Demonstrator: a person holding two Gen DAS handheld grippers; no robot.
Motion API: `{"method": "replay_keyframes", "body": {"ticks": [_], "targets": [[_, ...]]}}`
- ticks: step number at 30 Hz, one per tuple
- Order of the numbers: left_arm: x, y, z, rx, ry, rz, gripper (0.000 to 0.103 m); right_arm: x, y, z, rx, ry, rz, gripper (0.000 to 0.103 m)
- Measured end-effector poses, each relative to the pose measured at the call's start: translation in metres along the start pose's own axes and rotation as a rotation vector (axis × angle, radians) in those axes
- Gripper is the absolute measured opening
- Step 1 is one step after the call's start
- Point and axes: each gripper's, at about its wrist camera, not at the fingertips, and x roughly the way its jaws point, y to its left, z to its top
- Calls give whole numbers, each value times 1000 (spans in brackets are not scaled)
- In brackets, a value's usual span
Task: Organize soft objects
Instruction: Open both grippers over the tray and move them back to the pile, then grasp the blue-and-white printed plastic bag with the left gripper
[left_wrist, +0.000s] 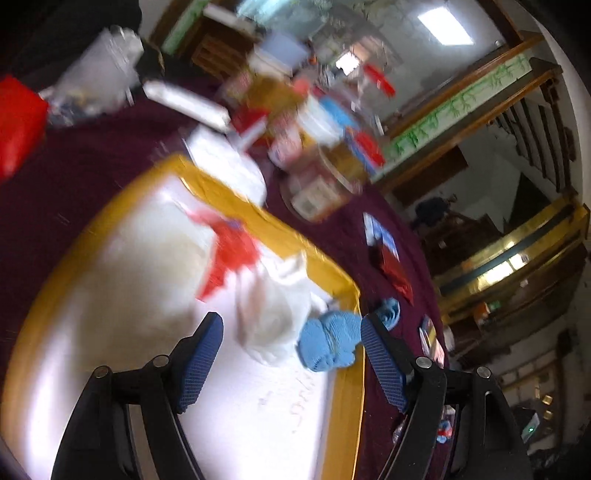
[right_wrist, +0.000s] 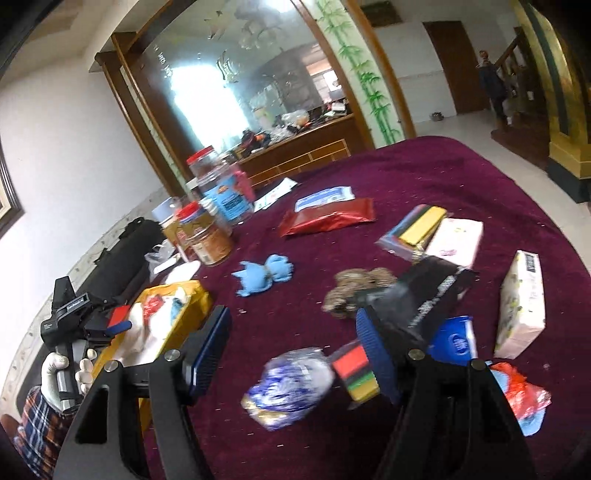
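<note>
Left gripper (left_wrist: 291, 354) jaws apart over knitted blue cloth (left_wrist: 328, 343), right gripper (right_wrist: 293, 354) jaws apart, empty

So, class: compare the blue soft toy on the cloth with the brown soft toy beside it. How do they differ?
The blue soft toy is plain light blue; the brown soft toy is mottled brown. The blue one lies clear in the open; the brown one sits partly behind the right gripper's finger, next to a black packet. Both lie on the maroon tablecloth, outside the yellow-rimmed box.
</note>
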Motion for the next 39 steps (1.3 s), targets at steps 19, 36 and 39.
{"method": "replay_keyframes", "body": {"ticks": [19, 36, 39], "targets": [[32, -206, -121, 583, 62, 12, 90, -18, -53, 2, 104, -114, -132, 77], [144, -235, -203, 792, 230, 189, 90, -20, -68, -1, 187, -96, -118, 77], [142, -234, -208, 793, 222, 188, 90, -20, -72, -2, 208, -105, -126, 77]]}}
